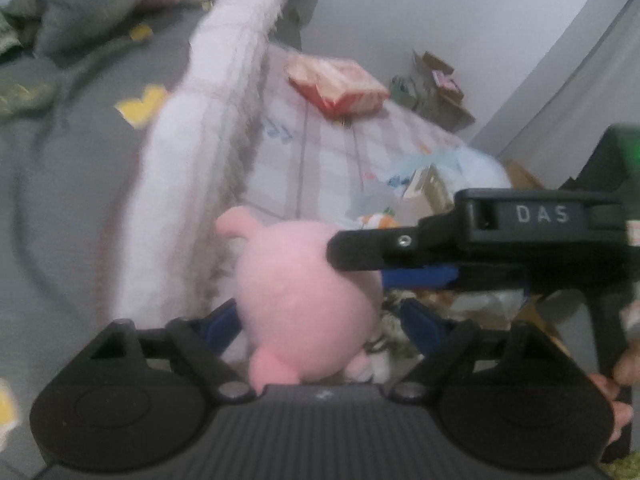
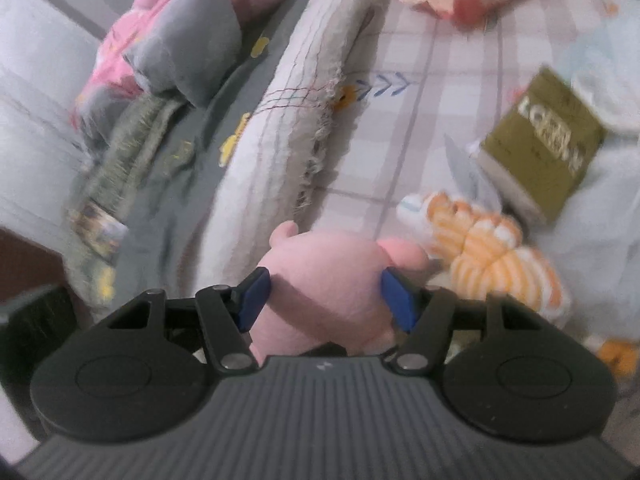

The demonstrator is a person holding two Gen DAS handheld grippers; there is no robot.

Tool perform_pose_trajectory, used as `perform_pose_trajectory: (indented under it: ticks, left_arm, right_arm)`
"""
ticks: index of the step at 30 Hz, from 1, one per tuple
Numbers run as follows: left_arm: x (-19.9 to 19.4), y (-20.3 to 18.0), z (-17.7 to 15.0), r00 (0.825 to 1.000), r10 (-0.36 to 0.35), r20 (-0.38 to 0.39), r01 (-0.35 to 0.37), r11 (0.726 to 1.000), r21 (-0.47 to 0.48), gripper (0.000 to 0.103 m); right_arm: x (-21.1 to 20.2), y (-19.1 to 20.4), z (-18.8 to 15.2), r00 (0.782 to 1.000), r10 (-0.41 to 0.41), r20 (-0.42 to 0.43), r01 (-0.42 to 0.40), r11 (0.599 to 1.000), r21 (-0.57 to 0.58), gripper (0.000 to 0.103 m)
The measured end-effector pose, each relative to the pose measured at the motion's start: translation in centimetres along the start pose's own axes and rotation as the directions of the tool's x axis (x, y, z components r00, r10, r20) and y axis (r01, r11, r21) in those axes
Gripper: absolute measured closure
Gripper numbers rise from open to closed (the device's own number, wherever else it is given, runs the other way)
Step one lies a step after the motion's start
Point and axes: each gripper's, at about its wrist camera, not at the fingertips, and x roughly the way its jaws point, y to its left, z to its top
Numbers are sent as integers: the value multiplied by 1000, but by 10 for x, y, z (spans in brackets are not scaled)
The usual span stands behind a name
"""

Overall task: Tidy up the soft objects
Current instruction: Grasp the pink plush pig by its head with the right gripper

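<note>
A round pink plush toy (image 2: 324,280) sits between the blue pads of my right gripper (image 2: 326,298), which is shut on its sides above the bed. The same pink plush (image 1: 304,300) shows in the left wrist view, between the wide-apart blue pads of my left gripper (image 1: 320,320), which is open around it. The right gripper's black body (image 1: 480,240) reaches in from the right and touches the plush. An orange-striped plush (image 2: 492,256) lies just right of the pink one.
A plaid sheet (image 2: 400,120) covers the bed, with a rolled white blanket (image 2: 304,100) along its left. A grey quilt (image 1: 80,160), a red-and-white package (image 1: 340,84), an olive book (image 2: 548,144) and a pale blue plush (image 2: 608,208) lie around.
</note>
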Motion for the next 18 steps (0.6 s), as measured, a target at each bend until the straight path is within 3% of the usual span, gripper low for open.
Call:
perform_pose_trajectory:
  ticks: [3,6,7,11,18]
  left_arm:
    - [-29,-3,-4,997,8,79,-11,999,42,14]
    - [-29,0,-9,998,5,56,-7,999,37,15]
    - [-25,0,-11,999,0,37,-1,999,33,20]
    - [-20,-9,-20,999,-10,40,7,998,65,19]
    - [-12,-15,-24,998,-46,37,43,995,88,20]
  right_arm:
    - [-4,-16,-6,986,164,-6,-162,978,132,41]
    - [6,-38,-16,953,302,-12,-286,915,285,40]
    - [11,-43,-19,952,306,-15,-286,906,311,40]
    - [20,-51,-31,970,240,-22,-219,916,335,39]
    - [-7,-31,-32,995,84,59,-94,978,185,39]
